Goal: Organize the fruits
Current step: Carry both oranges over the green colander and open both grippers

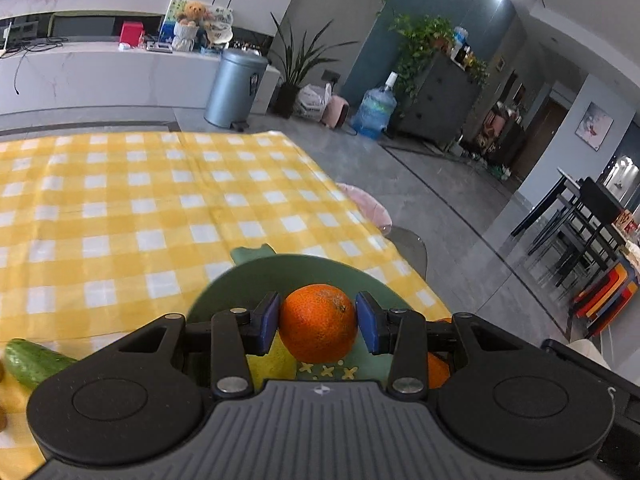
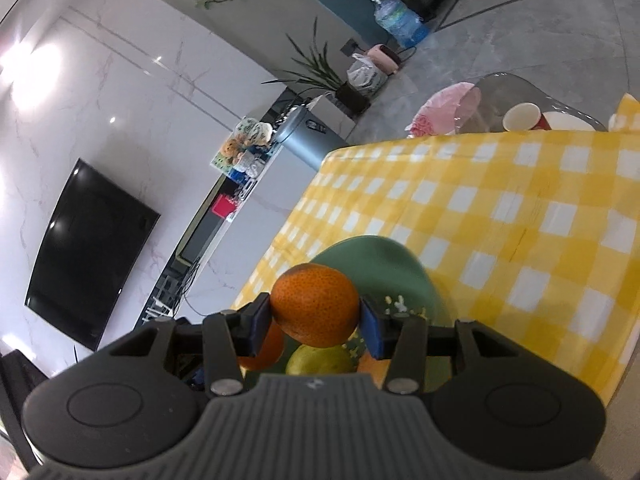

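My left gripper (image 1: 318, 322) is shut on an orange (image 1: 318, 322), its blue pads (image 1: 267, 322) pressing both sides, above a green plate (image 1: 304, 270) with small flower marks. A yellow fruit (image 1: 272, 360) and another orange (image 1: 438, 370) lie in the plate under the fingers. In the right wrist view my right gripper (image 2: 314, 318) is shut on a second orange (image 2: 314, 308) over the same green plate (image 2: 384, 260). Below it lie a yellow-green fruit (image 2: 320, 360) and two more oranges (image 2: 264, 350). A cucumber (image 1: 34, 360) lies on the cloth at the left.
The table wears a yellow and white checked cloth (image 1: 160, 208). Paper cups (image 2: 522, 118) stand on a glass side table beyond the cloth's far edge, beside a pink seat (image 2: 444, 110). A grey bin (image 1: 234, 88) and water jug (image 1: 374, 110) stand on the floor.
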### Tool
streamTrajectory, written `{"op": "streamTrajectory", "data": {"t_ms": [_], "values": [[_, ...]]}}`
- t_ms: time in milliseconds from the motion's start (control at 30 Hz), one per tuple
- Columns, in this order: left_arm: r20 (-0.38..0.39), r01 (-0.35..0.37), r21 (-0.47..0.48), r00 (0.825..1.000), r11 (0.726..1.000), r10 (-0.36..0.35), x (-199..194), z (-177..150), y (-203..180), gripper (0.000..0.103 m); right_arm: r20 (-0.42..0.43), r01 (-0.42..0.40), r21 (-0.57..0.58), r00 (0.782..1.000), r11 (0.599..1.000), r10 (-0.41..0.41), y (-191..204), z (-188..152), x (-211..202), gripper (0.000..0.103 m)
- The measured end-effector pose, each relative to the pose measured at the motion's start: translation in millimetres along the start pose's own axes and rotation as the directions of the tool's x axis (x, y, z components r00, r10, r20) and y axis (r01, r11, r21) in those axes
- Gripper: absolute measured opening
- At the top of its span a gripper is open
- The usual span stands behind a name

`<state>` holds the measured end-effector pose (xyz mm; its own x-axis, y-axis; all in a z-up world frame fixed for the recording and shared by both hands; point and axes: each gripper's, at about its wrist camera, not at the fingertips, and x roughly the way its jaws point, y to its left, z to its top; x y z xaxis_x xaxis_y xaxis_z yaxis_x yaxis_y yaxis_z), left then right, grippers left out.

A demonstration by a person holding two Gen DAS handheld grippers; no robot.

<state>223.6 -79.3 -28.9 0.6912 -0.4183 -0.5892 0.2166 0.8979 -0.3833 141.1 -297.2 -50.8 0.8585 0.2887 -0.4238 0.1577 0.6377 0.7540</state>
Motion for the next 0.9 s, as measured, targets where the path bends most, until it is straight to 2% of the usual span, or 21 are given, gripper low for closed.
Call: {"op": "streamTrajectory", "data": {"t_ms": [100, 233, 367, 633, 833, 900], "values": [[-0.018, 0.004, -0.016, 1.0, 1.0, -0.004, 6, -3, 3, 0.047, -0.008, 0.009, 0.014, 1.0, 1.0, -0.009, -3, 0, 2, 0.044], [0.05, -0.006, -0.027, 0.999, 1.0, 0.007, -1, -1, 2, 0.047, -0.012, 0.015, 0.011, 1.0, 1.0, -0.015, -3, 1, 4, 0.044], [0.109, -0.002, -0.042, 0.994, 0.999, 0.006, -18, 1, 4, 0.055, -0.01, 0.026, -0.012, 1.0, 1.0, -0.026, 1, 0, 8, 0.044], [0.142, -0.019, -0.067, 0.989, 0.998, 0.029, -44, -6, 20, 0.062, -0.02, 0.051, -0.047, 0.998, 0.998, -0.052, 6, 0, 23, 0.045], [0.148, -0.027, -0.101, 0.988, 0.995, 0.042, -53, -10, 35, 0.062, 0.027, 0.106, -0.171, 0.994, 0.98, -0.103, 23, -3, 37, 0.046], [0.148, -0.024, -0.115, 0.988, 0.993, 0.041, -54, -11, 39, 0.063, 0.01, 0.075, -0.166, 0.997, 0.983, -0.074, 23, -2, 42, 0.053]]}}
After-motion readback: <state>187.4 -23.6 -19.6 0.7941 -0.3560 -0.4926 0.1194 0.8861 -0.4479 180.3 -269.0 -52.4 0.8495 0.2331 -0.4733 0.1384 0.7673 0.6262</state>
